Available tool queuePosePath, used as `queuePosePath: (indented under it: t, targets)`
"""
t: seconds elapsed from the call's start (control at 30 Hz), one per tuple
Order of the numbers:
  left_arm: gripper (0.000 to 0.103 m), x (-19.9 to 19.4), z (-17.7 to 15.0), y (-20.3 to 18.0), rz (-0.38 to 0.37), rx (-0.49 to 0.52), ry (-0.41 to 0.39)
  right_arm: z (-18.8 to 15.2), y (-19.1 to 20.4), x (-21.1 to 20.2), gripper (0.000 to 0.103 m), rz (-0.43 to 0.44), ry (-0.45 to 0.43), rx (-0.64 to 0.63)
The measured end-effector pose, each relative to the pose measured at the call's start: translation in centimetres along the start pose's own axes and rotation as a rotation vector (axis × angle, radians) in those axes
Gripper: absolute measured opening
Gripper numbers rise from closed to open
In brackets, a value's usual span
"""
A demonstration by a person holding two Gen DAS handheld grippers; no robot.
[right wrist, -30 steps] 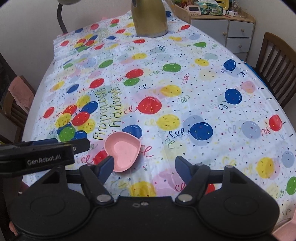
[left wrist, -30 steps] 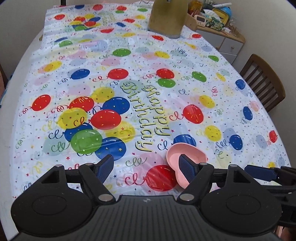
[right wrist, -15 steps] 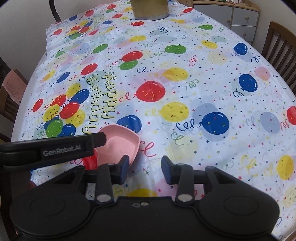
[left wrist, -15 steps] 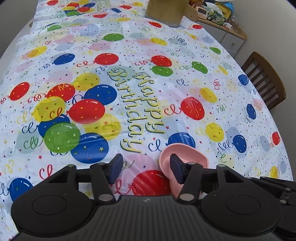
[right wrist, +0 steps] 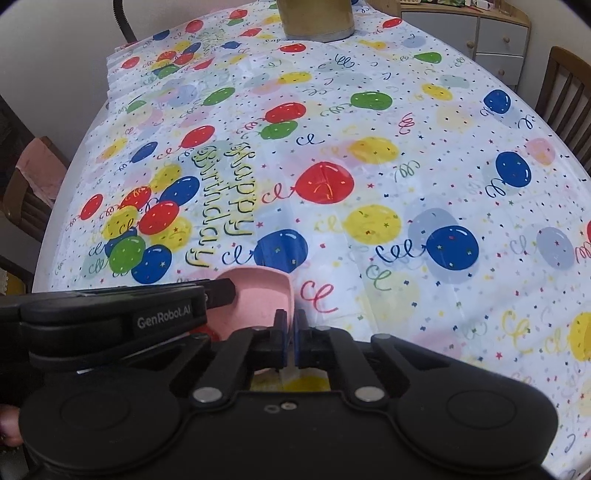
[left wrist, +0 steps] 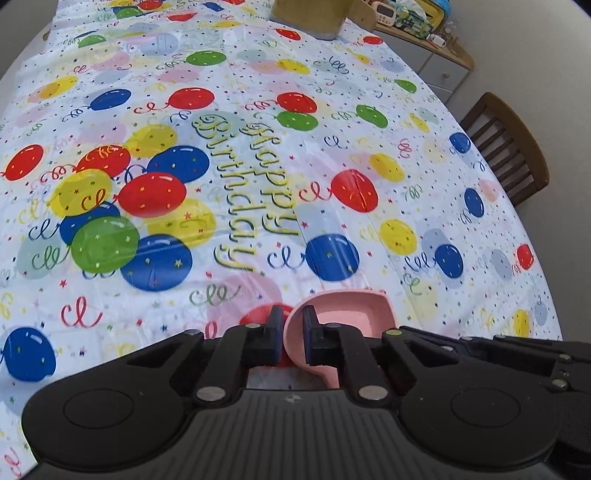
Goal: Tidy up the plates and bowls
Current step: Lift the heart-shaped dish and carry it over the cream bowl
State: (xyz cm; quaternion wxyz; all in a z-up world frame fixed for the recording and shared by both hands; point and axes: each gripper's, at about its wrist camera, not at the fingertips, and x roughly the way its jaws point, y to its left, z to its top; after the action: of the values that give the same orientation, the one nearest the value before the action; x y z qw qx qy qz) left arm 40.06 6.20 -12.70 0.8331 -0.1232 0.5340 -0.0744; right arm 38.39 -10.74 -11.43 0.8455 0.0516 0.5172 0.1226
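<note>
A pink heart-shaped bowl (left wrist: 343, 317) sits near the front edge of the table, on the balloon-print "Happy Birthday" tablecloth (left wrist: 258, 177). My left gripper (left wrist: 292, 325) is shut on the bowl's left rim, one finger outside and one inside. The bowl also shows in the right wrist view (right wrist: 262, 295). My right gripper (right wrist: 290, 328) is shut on its right rim. The left gripper's body (right wrist: 122, 317) covers the bowl's left side in that view.
A tan box-like object (left wrist: 310, 16) stands at the table's far end. A wooden chair (left wrist: 506, 147) is at the right side, another chair with pink cloth (right wrist: 29, 184) at the left. A drawer cabinet (right wrist: 491, 40) with clutter stands beyond.
Both grippers have moved in on the pink bowl and closed from wide open, the left on its left rim and the right on its right rim.
</note>
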Motion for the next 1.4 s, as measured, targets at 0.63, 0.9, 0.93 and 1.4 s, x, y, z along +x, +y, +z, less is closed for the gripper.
queuePosePath:
  t: [0.63,0.9,0.93,1.4]
  targets:
    - [0.011,-11.4,-5.9,-4.2,-0.042,0.055,-0.029,-3.9,0.0,-10.6,0.001,0.072,0.004,-0.045]
    - [0.011,-16.4,-10.1,-7.0,-0.01,0.078,-0.065,-6.7,-0.3,-16.1,0.001,0.138,-0.015,-0.097]
    - [0.011,-16.9,-10.6,-7.4,-0.003,0.081,-0.068,-7.0,-0.4,-16.8,0.001,0.149,-0.019,-0.105]
    - [0.011,-20.1,-18.5,-12.1,0.033,0.064,-0.046,-13.1,-3.0,-22.4,0.002,0.222,0.002,-0.182]
